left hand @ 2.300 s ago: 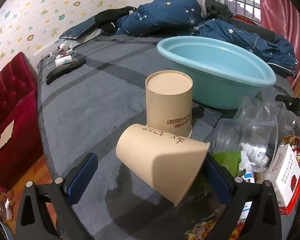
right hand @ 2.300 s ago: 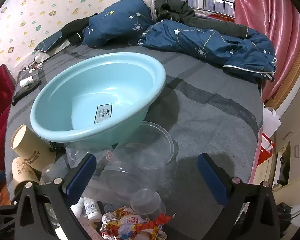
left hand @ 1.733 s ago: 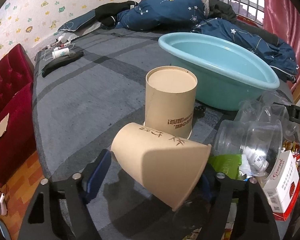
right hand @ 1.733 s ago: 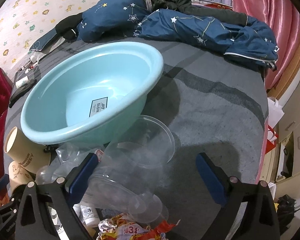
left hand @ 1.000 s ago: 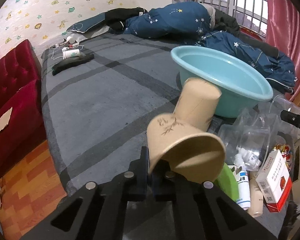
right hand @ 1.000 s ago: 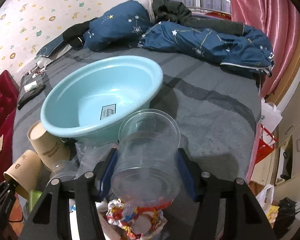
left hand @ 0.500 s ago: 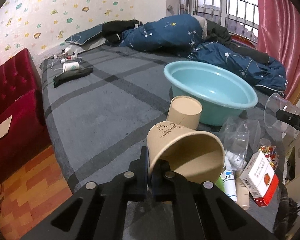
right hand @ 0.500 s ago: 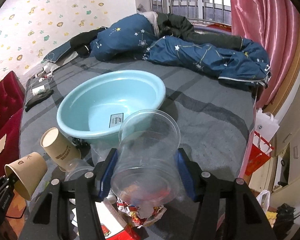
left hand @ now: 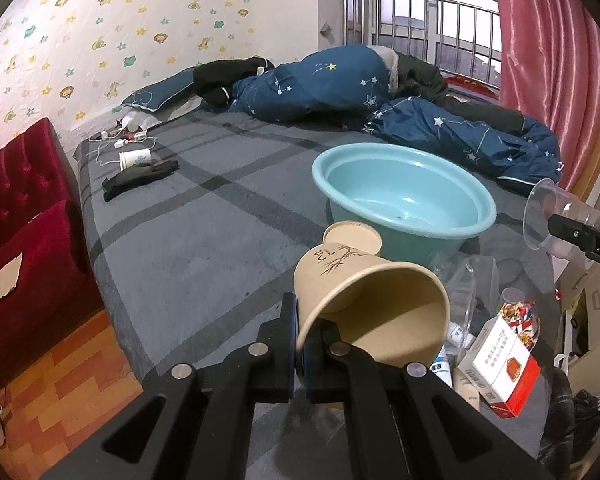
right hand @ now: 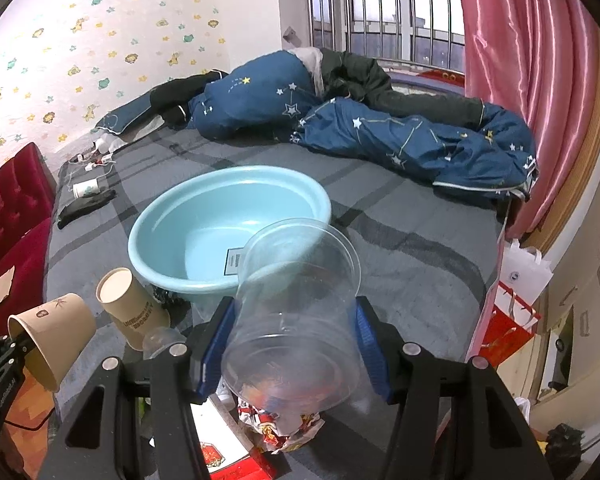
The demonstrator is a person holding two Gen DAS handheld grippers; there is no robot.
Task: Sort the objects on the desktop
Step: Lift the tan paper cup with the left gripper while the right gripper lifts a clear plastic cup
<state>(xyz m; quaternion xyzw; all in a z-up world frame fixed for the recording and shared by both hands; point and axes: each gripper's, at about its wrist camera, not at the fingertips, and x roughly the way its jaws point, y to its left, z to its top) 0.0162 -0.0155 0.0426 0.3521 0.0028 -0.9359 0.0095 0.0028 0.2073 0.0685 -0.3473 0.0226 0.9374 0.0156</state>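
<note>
The left gripper was clenched on the rim of a paper cup — its two fingers pinched the cup wall, one inside and one outside. The cup was lifted off the bed, lying on its side, with its mouth turned toward the camera. It hung in front of the basin, on the near left of it.

The right gripper was grasping a clear cup — the blue pads pressed on both sides of it. This cup was also in the air, just in front of the basin, with its open end toward the basin.

A second paper cup stood upside down on the bed, touching or almost touching the basin at its near left side. Nearer than the basin lay a red-and-white box and a crumpled wrapper. The basin itself held nothing but a label on its bottom.
</note>
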